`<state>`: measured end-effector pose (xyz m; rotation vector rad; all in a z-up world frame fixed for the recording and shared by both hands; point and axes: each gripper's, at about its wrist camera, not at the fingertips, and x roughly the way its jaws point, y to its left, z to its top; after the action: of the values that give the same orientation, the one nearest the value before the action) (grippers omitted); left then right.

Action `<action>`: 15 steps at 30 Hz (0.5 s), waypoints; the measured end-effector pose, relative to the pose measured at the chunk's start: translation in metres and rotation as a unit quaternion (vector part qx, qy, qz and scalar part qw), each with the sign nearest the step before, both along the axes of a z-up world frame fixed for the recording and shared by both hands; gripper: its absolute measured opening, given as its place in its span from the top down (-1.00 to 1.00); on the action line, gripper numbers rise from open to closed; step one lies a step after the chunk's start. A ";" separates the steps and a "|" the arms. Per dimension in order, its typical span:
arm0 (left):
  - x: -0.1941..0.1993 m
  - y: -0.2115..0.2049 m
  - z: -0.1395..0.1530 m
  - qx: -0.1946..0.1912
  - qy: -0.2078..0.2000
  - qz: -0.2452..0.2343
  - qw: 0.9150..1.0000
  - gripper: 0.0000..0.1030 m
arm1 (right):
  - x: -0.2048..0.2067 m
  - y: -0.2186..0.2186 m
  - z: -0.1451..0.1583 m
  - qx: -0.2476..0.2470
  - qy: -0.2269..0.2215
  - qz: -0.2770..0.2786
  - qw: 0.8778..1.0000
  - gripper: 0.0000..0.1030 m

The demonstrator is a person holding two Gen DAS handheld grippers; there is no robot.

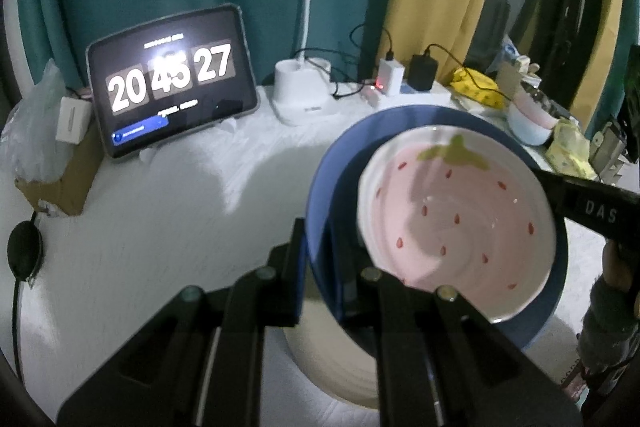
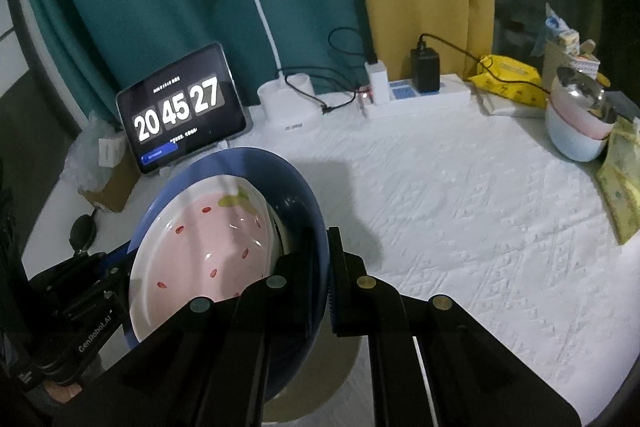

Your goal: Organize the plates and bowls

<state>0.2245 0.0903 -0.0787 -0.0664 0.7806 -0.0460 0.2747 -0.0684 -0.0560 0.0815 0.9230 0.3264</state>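
Bowl [image 1: 460, 223] in plate [image 1: 324, 187]; tablet [image 1: 172, 79] behind.

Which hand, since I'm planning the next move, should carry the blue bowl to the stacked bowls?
Probably right. The right gripper and left gripper both clamp the rim of the blue bowl, but the stacked bowls stand far to the right.

So in the left wrist view the left gripper [image 1: 320, 267] is clamped onto the near rim of a blue plate [image 1: 328, 171], with a pink strawberry bowl [image 1: 460, 223] sitting inside it, lower right of the frame. The right gripper [image 1: 592, 207] pokes in from the right edge over the bowl's rim, though I can't tell its jaw state. Upper left there's a tablet [image 1: 172, 79] reading 20 45 27, and a white desk lamp [image 1: 304, 91] sits at top center.
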 end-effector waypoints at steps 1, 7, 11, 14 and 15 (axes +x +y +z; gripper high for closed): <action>0.001 0.001 -0.002 0.000 0.003 0.001 1.000 0.82 | 0.001 0.001 -0.002 0.000 0.003 0.000 1.000 0.86; 0.006 0.004 -0.009 0.002 0.015 0.003 1.000 0.82 | 0.005 0.004 -0.016 0.002 0.017 0.002 1.000 0.86; 0.010 0.004 -0.012 0.003 0.023 0.004 1.000 0.82 | 0.007 0.004 -0.021 0.002 0.023 0.002 1.000 0.86; 0.011 0.004 -0.011 0.006 0.021 0.003 1.000 0.82 | 0.009 0.003 -0.025 0.003 0.027 0.002 1.000 0.85; 0.012 0.004 -0.011 0.007 0.020 0.002 1.000 0.82 | 0.010 0.002 -0.026 0.004 0.028 0.002 1.000 0.85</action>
<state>0.2368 0.0938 -0.0895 -0.0553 0.8217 -0.0361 0.2844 -0.0662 -0.0820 0.0960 0.9782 0.3323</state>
